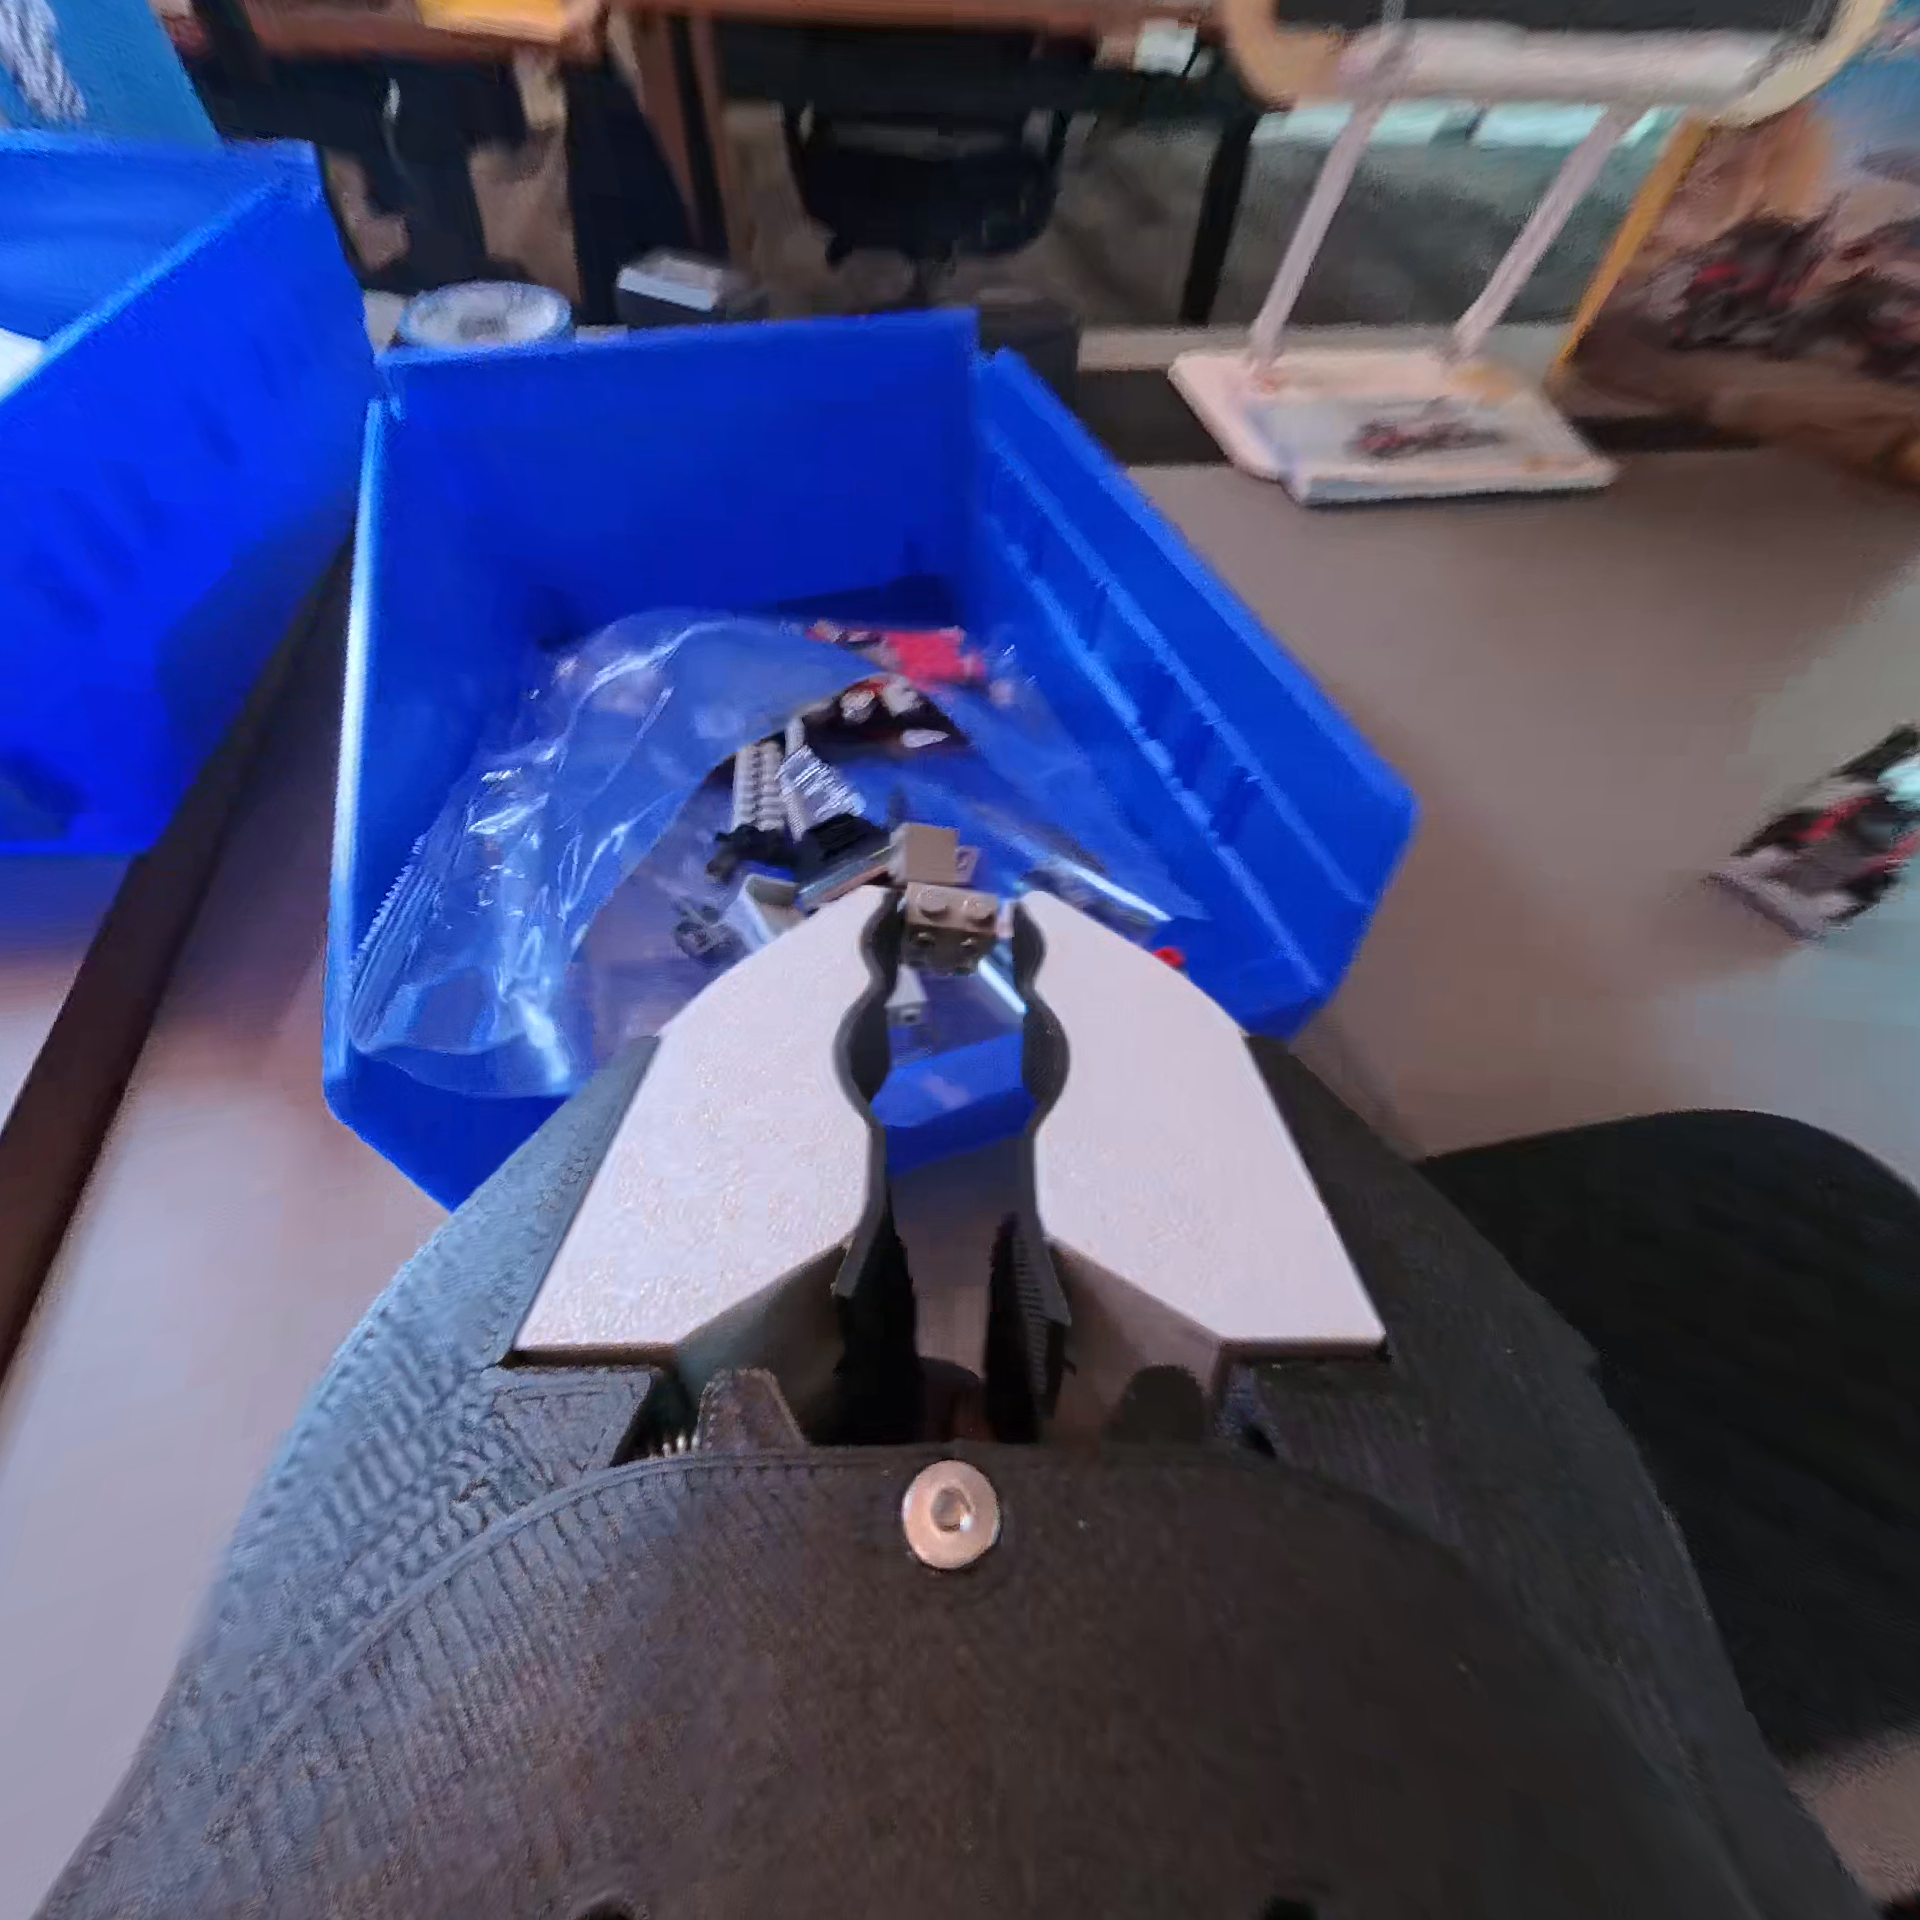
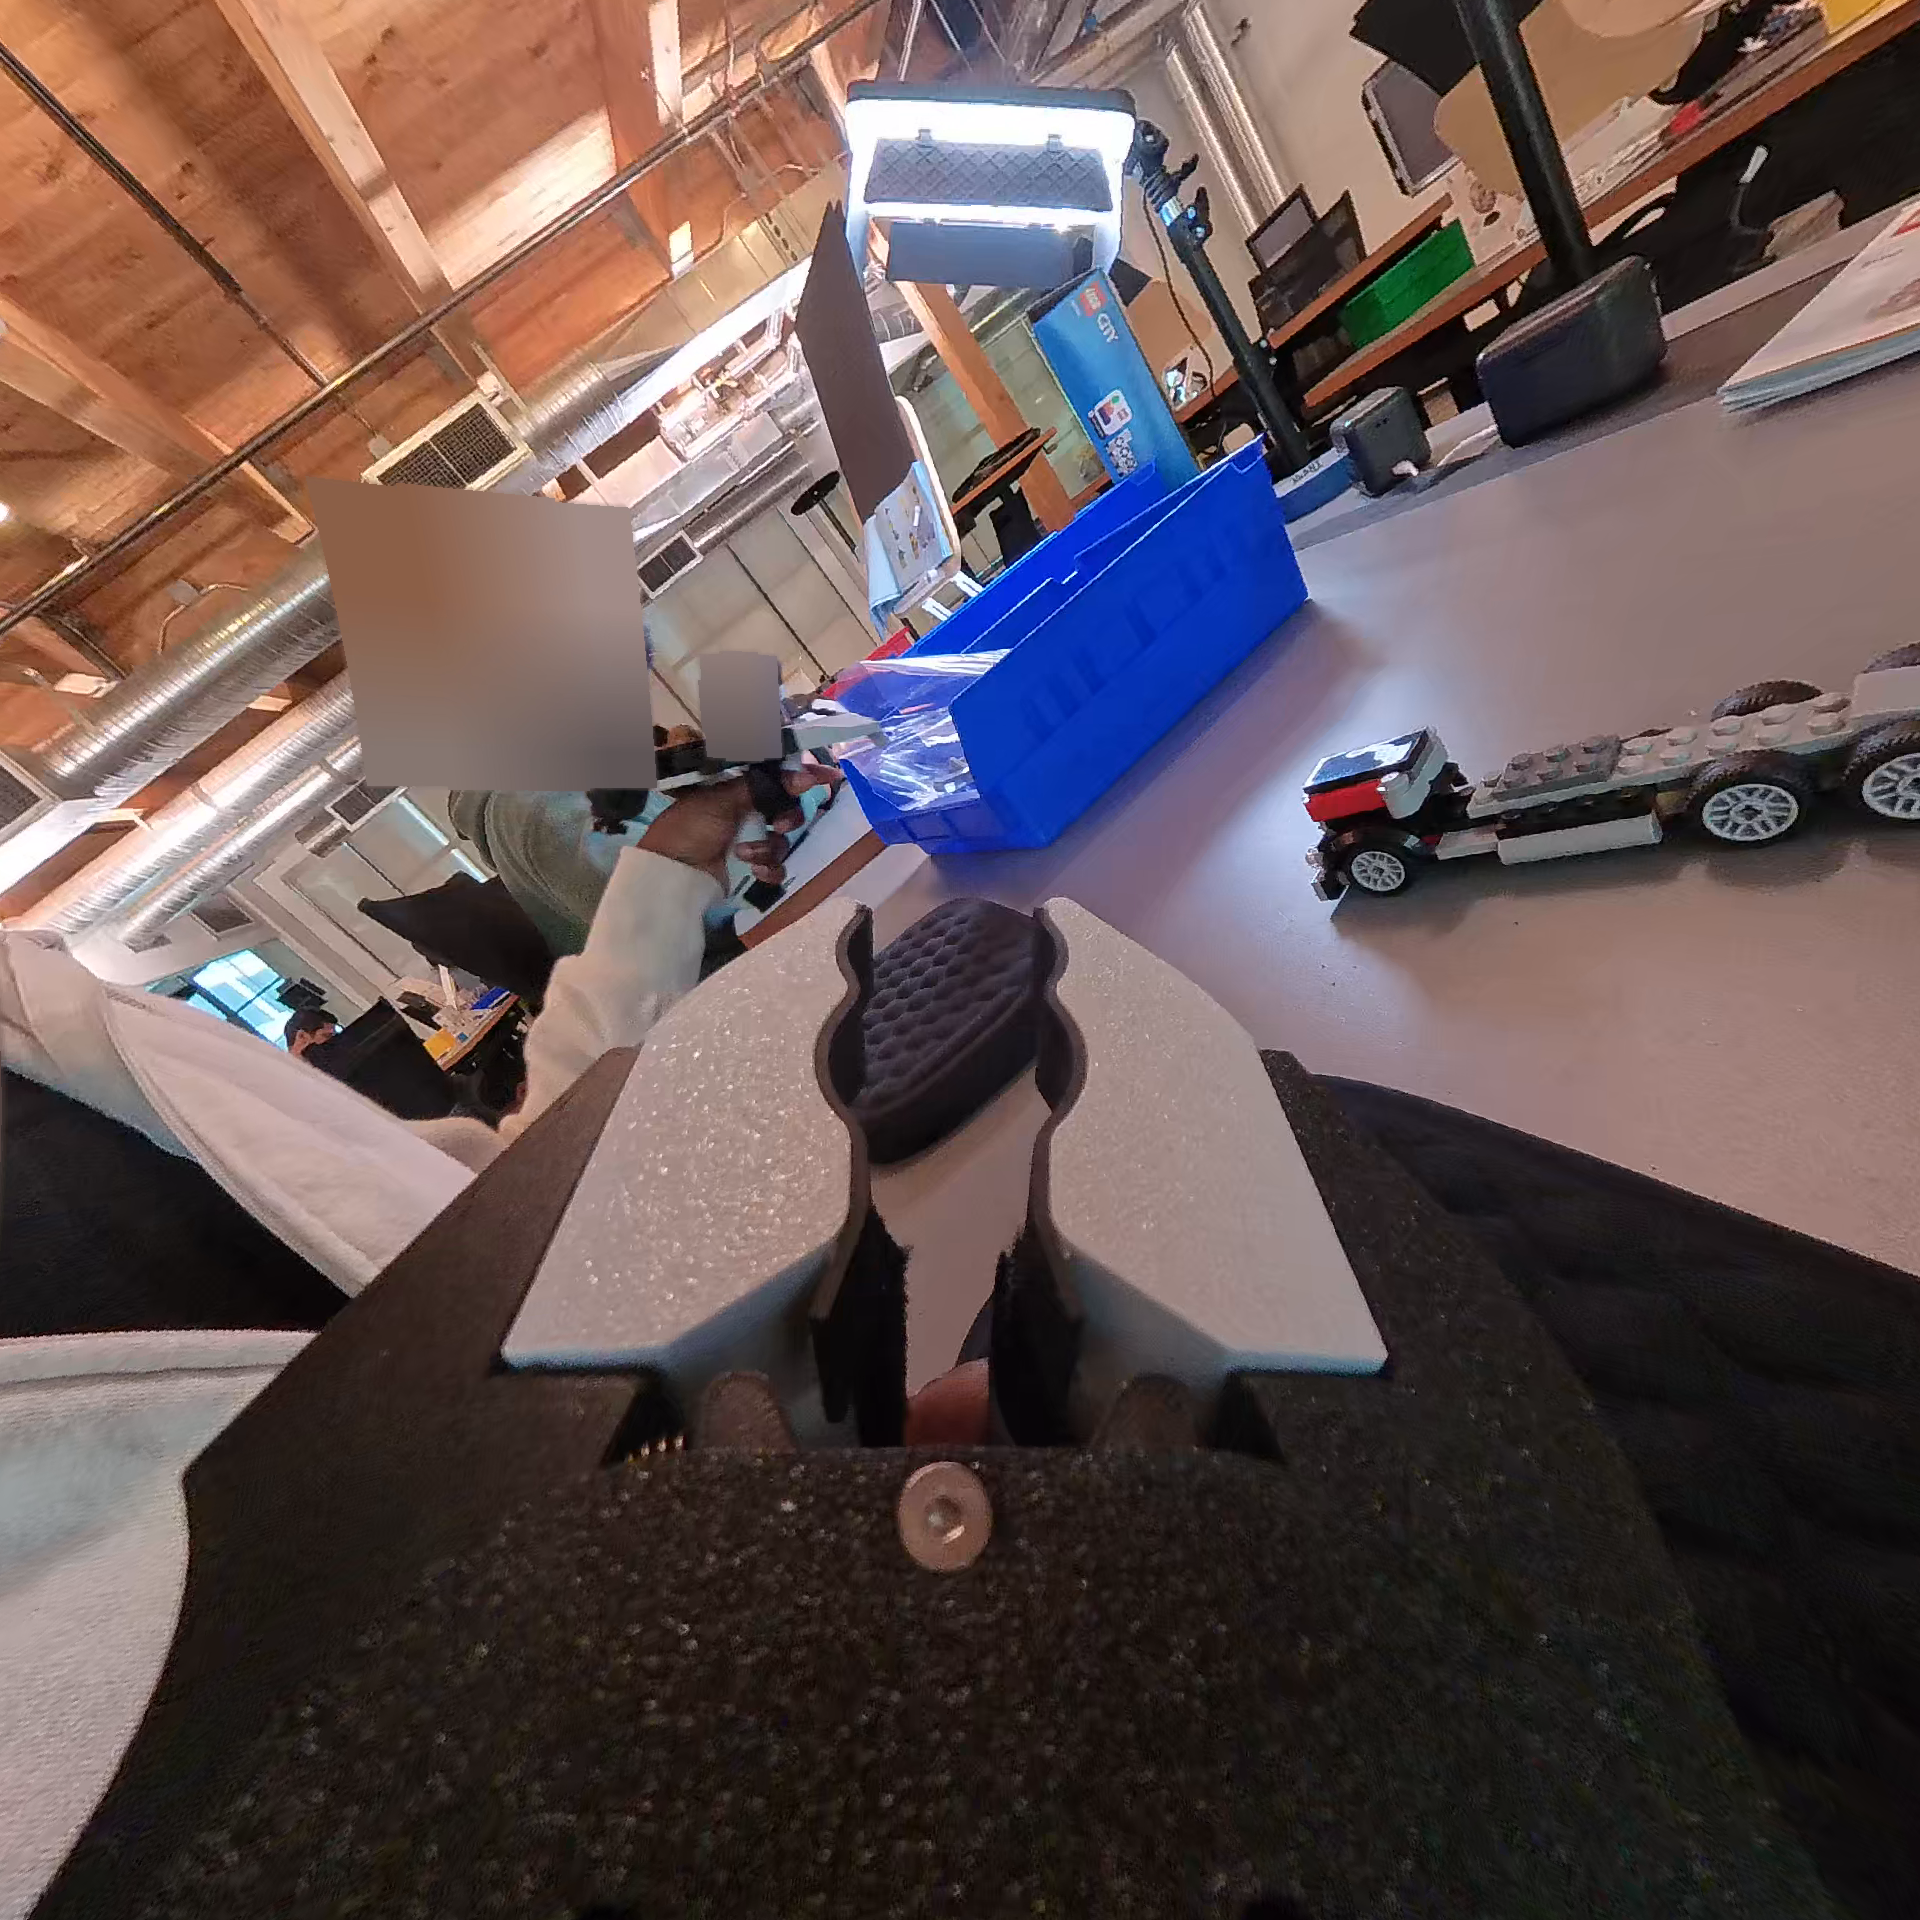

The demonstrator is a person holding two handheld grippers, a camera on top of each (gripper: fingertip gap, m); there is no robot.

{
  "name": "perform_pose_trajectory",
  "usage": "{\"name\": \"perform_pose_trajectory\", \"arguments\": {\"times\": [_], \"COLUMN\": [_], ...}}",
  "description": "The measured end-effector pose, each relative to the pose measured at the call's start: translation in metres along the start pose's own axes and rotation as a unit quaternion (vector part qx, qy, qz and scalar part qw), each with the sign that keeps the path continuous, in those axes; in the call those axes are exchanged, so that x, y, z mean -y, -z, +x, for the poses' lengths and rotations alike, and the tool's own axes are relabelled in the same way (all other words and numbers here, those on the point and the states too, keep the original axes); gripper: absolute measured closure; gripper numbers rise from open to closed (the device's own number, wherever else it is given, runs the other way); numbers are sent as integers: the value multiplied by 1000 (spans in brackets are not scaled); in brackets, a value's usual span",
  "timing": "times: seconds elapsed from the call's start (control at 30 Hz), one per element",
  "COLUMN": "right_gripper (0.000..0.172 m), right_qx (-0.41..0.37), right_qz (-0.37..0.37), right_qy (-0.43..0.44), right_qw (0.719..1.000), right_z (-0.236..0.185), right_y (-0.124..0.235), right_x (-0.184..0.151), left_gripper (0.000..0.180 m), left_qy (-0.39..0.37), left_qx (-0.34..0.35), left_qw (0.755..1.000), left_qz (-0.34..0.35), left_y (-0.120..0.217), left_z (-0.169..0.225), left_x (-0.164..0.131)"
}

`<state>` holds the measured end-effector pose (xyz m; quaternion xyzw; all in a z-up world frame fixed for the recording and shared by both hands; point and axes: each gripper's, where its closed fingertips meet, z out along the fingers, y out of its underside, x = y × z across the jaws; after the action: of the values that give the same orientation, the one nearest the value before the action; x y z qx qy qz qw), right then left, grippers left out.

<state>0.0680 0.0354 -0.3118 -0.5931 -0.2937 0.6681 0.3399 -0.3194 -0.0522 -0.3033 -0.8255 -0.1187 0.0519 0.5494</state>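
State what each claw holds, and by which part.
Left claw: small grey studded brick, pinched at its two ends, over the blue bin. Right claw: black tyre, gripped across its sidewalls.

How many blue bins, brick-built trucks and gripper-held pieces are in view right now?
Blue bins: 2
Brick truck: 1
Held pieces: 2 (grey brick in left gripper, black tyre in right gripper)
Total: 5

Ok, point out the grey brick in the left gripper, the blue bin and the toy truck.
grey brick point(image 1: 948, 928): left wrist view, its studded face between the fingertips.
blue bin point(image 1: 665, 488): left wrist view, inner face of the back wall.
toy truck point(image 2: 1382, 777): right wrist view, the red and black cab.
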Motion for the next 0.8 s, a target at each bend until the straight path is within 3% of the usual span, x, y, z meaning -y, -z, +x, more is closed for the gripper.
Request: {"name": "perform_pose_trajectory", "arguments": {"times": [0.1, 0.3, 0.37, 0.47, 0.53, 0.63, 0.7, 0.8], "right_gripper": [144, 143, 141, 130, 124, 125, 123, 123], "right_qx": [1, 9, 7, -32, -55, -45, -5, 114], "right_qz": [6, 4, -14, -54, -87, -150, -226, -384], "right_qy": [-6, -5, 23, 119, 215, 345, 386, 365], "right_qw": [1000, 1000, 1000, 991, 971, 925, 895, 840], "right_z": [1, -1, -4, 6, 17, 36, 51, 72], "right_y": [1, 1, 1, 0, -4, -23, -45, -63], "right_x": [2, 3, 3, 19, 40, 72, 77, 41], "left_gripper": [135, 135, 137, 145, 146, 130, 124, 123], "left_qy": [4, 4, -11, -88, -158, -209, -241, -298], "left_qx": [22, 34, 26, -50, -168, -344, -388, -405], "left_qw": [999, 999, 1000, 992, 969, 915, 889, 856], "left_qz": [-31, -23, -8, 77, 86, 24, -30, -118], "left_y": [-14, -1, 13, 29, 23, -8, -45, -101], "left_z": [-9, -7, 12, 86, 158, 252, 290, 316], "left_x": [1, 7, 17, 54, 58, 36, 16, -18]}}
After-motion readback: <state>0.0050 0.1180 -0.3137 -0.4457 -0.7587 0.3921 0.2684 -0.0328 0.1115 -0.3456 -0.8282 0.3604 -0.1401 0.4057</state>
